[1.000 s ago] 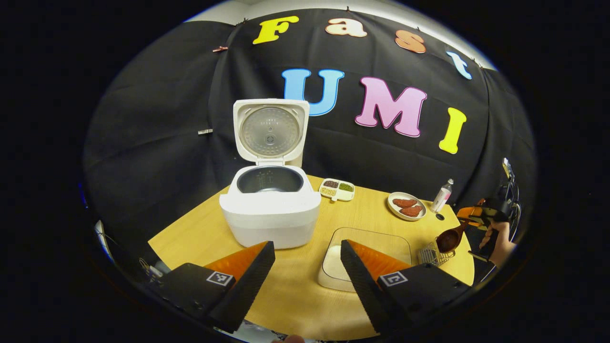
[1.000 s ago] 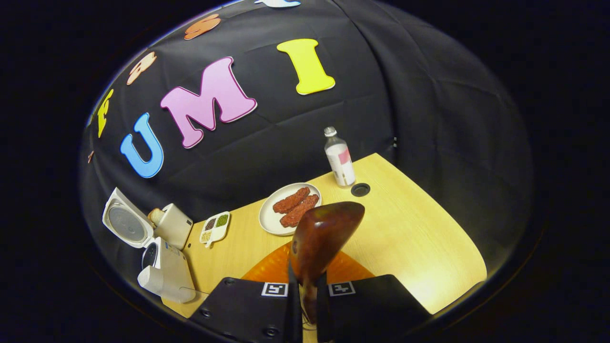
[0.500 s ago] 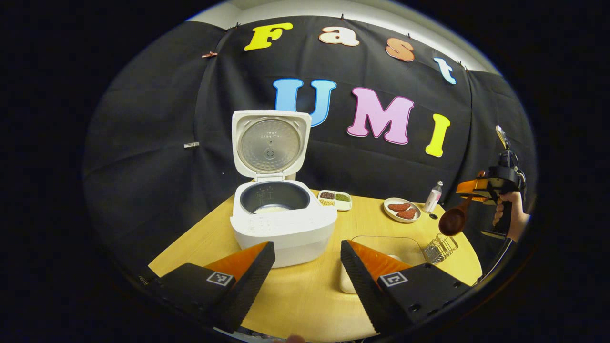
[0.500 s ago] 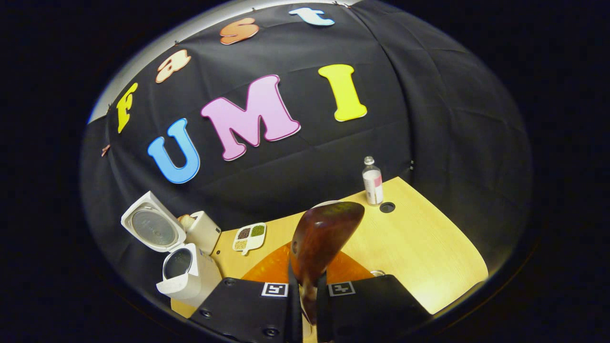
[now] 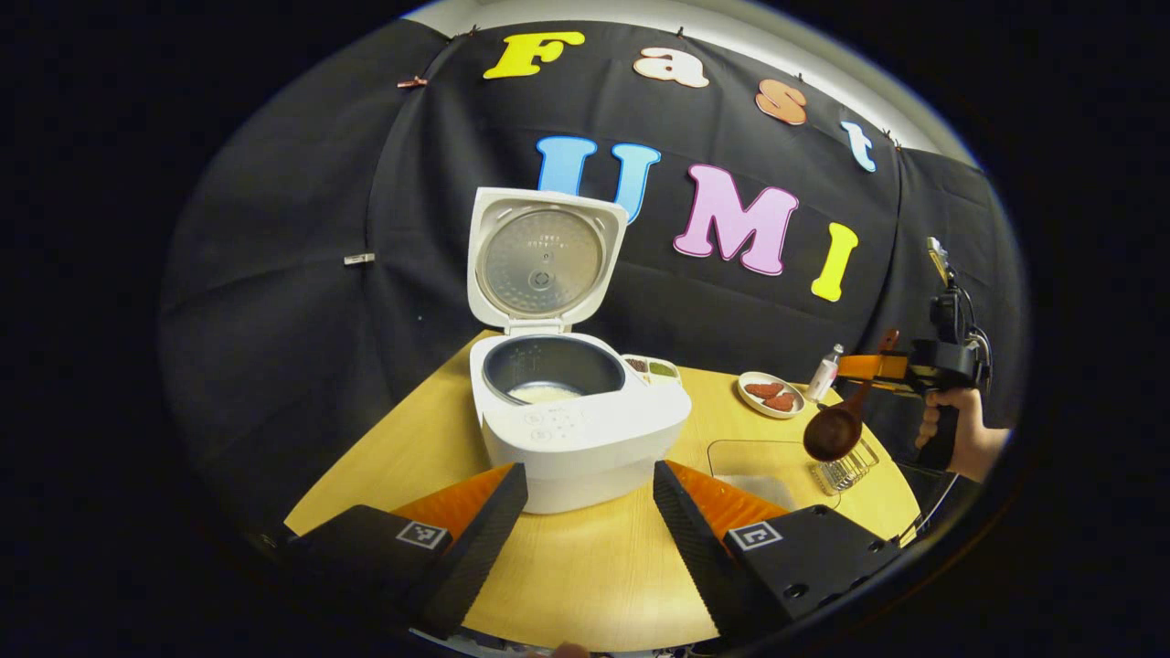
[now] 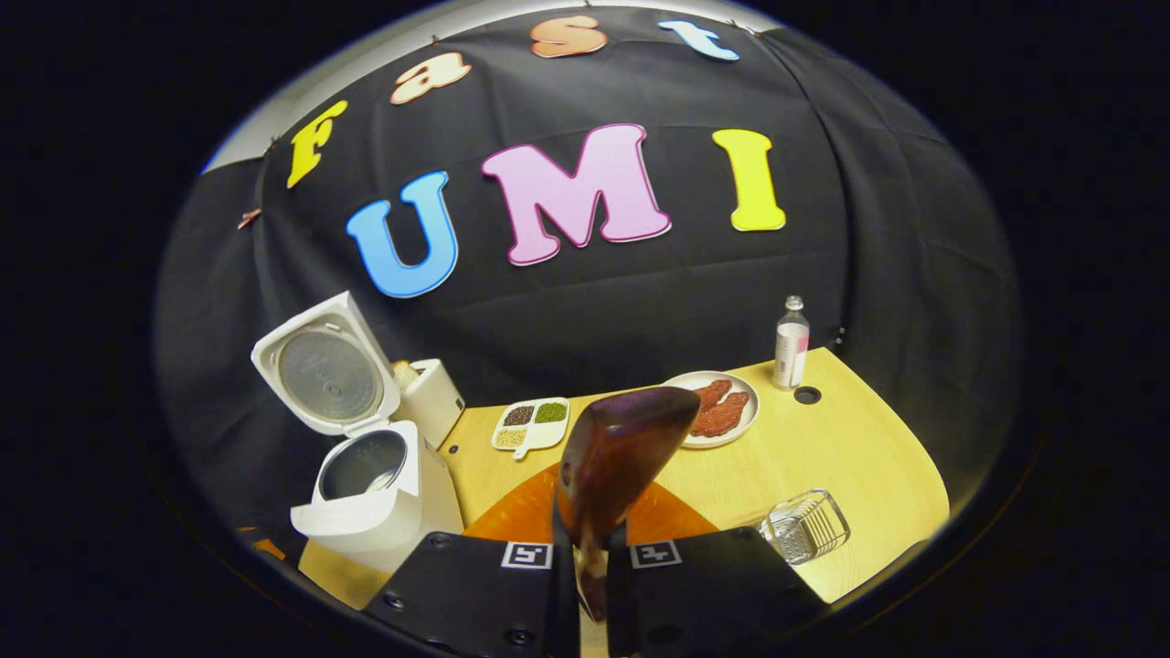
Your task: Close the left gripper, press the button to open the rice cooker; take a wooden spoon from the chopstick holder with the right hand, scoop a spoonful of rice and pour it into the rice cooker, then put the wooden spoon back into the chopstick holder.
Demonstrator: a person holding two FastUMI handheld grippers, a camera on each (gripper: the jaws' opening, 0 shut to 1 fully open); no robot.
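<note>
Two grippers in play. Left gripper (image 5: 590, 521) hangs low over the near edge of the table (image 5: 585, 576), fingers spread wide, holding nothing; likely parked since the rice cooker (image 5: 576, 429) is already open.

Right gripper (image 6: 590, 585) has its fingers pinched narrow on the handle of the wooden spoon (image 6: 617, 457), bowl sticking up and forward; in the left gripper view the same spoon (image 5: 834, 429) hangs in the air, bowl down, above the wire chopstick holder (image 5: 845, 471) at the table's right edge, a hand (image 5: 955, 439) holding that gripper. Whether the bowl carries rice can't be told. The spoon is dark, glossy reddish-brown wood with a rounded bowl.

Clear rice container (image 5: 759, 461) sits just beside the holder. The cooker stands mid-table, white, lid upright, dark inner pot with a pale patch at the bottom, probably rice.

Farther back: divided dish (image 6: 532, 425), plate (image 6: 717, 411) and small bottle (image 6: 791, 343) along the far edge.
</note>
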